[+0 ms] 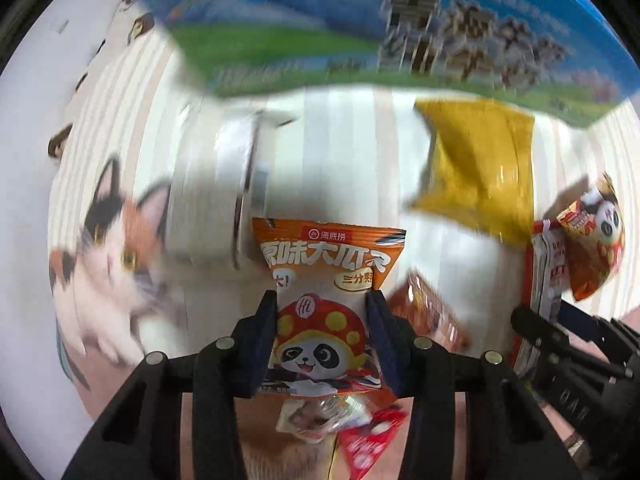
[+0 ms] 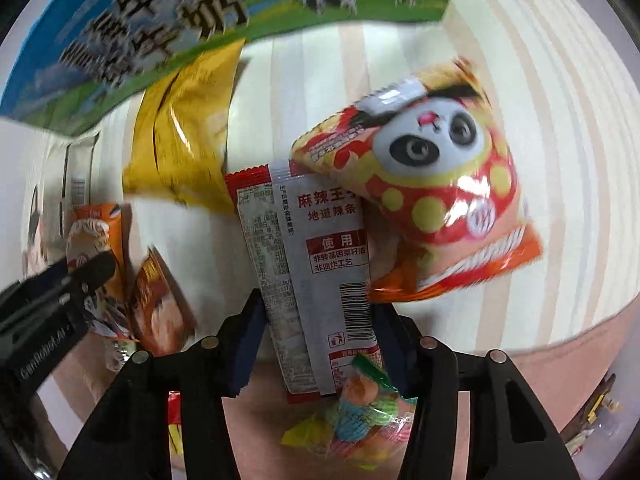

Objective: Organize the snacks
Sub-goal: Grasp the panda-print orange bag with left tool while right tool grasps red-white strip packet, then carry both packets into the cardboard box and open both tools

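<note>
left gripper (image 1: pixel 322 308) clamped on orange seed packet (image 1: pixel 324 280) below milk carton (image 1: pixel 400 28) | right gripper (image 2: pixel 318 312) clamped on grey spicy-strip packet (image 2: pixel 312 248) just right of yellow bag (image 2: pixel 188 136) | lift both straight, keep grips firm

Foil pouch (image 2: pixel 184 128) between milk carton (image 2: pixel 132 28) and spicy-strip packet (image 2: pixel 316 248)

Orange-white seed packet (image 1: pixel 328 300) w/ red-hatted panda, yellow dots. Grey-white strip packet (image 2: pixel 316 264), red ends, black barcode. Puffy panda bag (image 2: pixel 432 188) at right: red w/ yellow spots, orange edge. Plain mustard-yellow pouch (image 1: pixel 480 168) farther off. Far milk carton (image 1: pixel 360 28): blue sky, green field, black-white cows. Cloth (image 1: pixel 340 152): cream & beige stripes, calico cat print (image 1: pixel 116 248) at left, orange/black/white. Pads navy, gripper bodies black.
</note>
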### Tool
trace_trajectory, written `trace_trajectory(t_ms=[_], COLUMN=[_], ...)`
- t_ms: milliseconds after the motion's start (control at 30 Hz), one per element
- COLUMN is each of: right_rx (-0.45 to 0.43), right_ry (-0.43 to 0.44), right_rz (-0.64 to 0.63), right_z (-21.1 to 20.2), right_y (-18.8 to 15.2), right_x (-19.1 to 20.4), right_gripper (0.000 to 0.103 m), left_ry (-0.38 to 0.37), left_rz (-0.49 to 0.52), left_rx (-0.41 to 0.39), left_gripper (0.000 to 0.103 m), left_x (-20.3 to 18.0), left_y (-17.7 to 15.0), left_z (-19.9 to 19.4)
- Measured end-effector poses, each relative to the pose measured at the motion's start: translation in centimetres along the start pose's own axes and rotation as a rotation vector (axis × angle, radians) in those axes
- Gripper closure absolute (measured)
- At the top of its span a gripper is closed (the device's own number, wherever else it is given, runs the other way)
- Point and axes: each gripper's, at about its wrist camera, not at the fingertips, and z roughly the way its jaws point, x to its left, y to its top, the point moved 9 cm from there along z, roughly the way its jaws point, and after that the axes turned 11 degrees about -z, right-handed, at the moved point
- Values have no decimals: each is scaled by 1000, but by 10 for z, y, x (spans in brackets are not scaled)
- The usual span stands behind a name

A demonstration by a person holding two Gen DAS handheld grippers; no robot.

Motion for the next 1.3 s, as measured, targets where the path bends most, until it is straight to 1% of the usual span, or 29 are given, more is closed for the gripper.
trace_trajectory(t_ms=[100,133,200,233,300,333,433,467,500,533,567,667,767,1000,1167,1200,1233,1300], right_rx=[22,26,23,22,25,26,18,14,9,3,-3,-16,-23,-66,-119,-132,-141,-170], right_ry=[22,24,24,23,17,13,1,-5,-8,-4,0,27,56,141,219,235,246,275], right_rz=[-4,-7,0,4,2,-1,-6,-8,-8,-6,-3,17,34,53,61,62,62,62], right_z=[4,6,7,7,7,8,10,11,17,20,21,14,1,-32,-68,-78,-84,-104], right_y=[-17,-20,-21,-16,-12,-9,-6,-5,-1,-5,-12,-17,-26,-37,-34,-33,-31,-27], right_x=[4,4,4,4,3,5,7,10,13,22,29,31,32,39,47,48,48,48], right_gripper=[47,47,46,45,44,44,45,46,48,49,50,53,53,55,55,55,55,55], left_ry=[-35,-48,-86,-106,-149,-155,-146,-134,-125,-120,-117,-109,-117,-183,-243,-257,-269,-288], left_rz=[-36,-47,-102,-126,-167,-169,-157,-151,-147,-147,-143,-143,-145,-132,-115,-109,-105,-96], left_rx=[30,45,92,109,120,120,104,93,88,83,78,66,32,-66,-117,-127,-135,-149], left_gripper=[59,58,49,49,49,49,51,57,58,58,59,60,60,60,60,60,60,60], left_x=[15,18,31,35,42,43,44,44,43,33,28,29,14,2,-3,-8,5,4], left_y=[-16,-16,-16,-16,-14,-13,-12,-12,-14,-35,-39,-48,-64,-64,-50,-48,-49,-34], left_z=[6,9,21,26,32,33,30,28,25,13,9,-1,-32,-102,-145,-155,-160,-165])
